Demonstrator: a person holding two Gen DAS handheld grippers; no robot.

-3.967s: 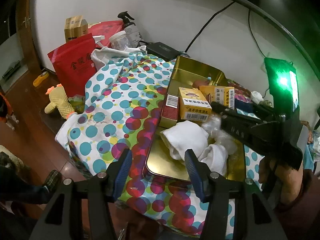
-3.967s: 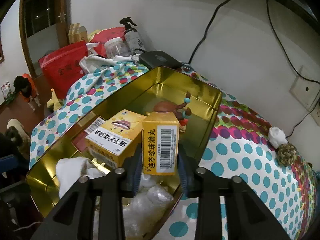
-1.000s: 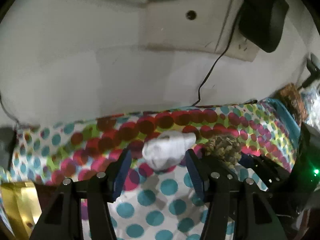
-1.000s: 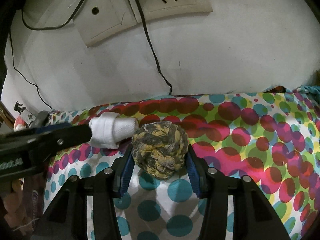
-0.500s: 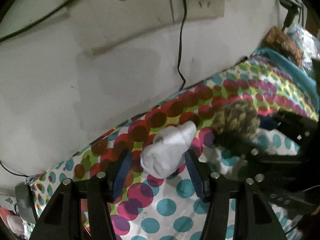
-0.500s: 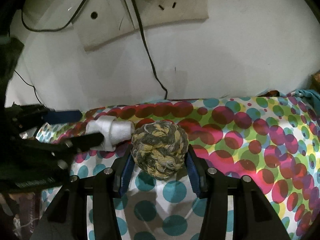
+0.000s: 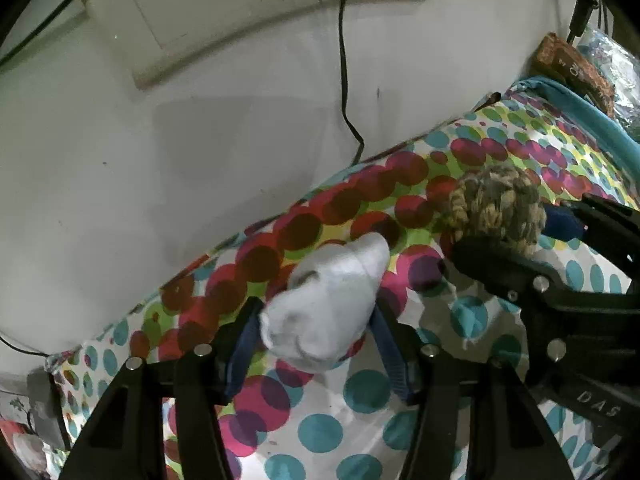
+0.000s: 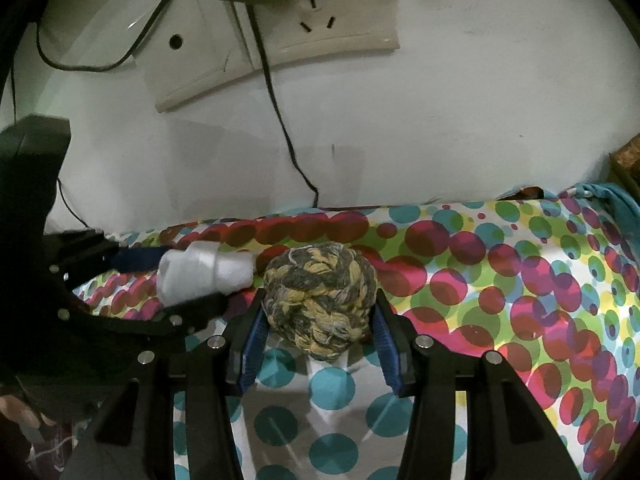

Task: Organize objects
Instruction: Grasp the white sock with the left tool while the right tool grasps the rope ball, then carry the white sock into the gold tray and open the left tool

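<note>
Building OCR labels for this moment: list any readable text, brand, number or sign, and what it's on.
"DAS": pale letters on the black body of the right gripper, low right in the left wrist view; the end runs out of frame.
A pale mark on the brown packet at the far right edge: too blurred to read.
White sock roll, rope ball, dotted cloth, wall socket plate: no text.
</note>
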